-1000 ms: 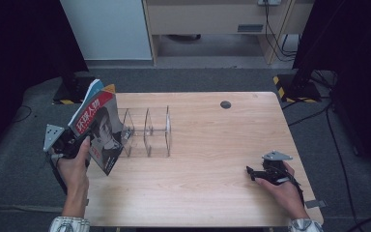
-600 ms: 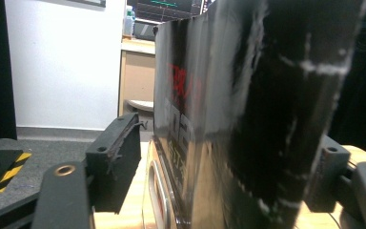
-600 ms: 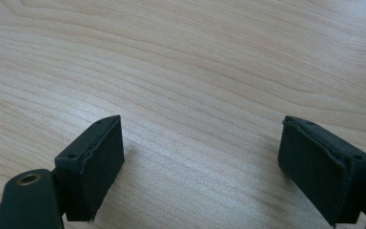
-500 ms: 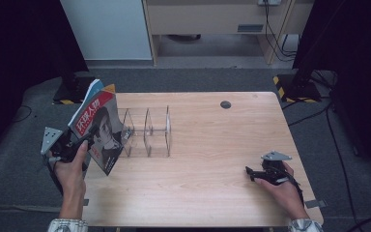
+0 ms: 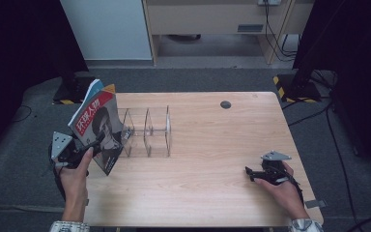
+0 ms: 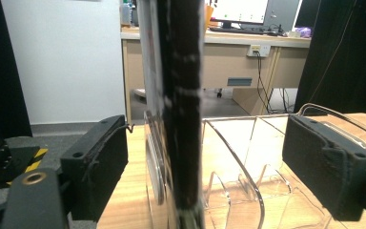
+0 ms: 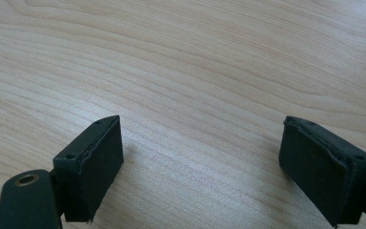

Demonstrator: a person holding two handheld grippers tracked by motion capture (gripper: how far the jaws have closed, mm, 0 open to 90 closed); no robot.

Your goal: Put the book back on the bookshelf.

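Two grippers are in use, and the left gripper (image 5: 95, 143) is the one at work. Its jaws have just been opening and now stand spread, with the magazine (image 6: 178, 114) edge-on between them and a clear gap to the pad on either side; nothing is pinched. In the high view the magazine (image 5: 98, 129) stands tilted, its top leaning away from the clear acrylic rack (image 5: 147, 131), at that rack's left end. Its lower edge appears to sit in or against the end slot, though the transparent dividers make the exact compartment hard to confirm. A second publication with a blue and orange edge (image 5: 102, 87) sits directly behind it.

The right gripper (image 5: 252, 174) rests low near the right front of the wooden table (image 5: 212, 145), well apart from the rack. Its jaws are spread over bare wood and hold nothing.

Assessment: the placing step looks largely complete. The magazine has been brought to the rack and let go, and it appears to stand without the pads' support. Remaining, by judgement: the left gripper must back off without catching the cover, and the lean may need correcting so the magazine sits upright. The other rack slots are vacant.
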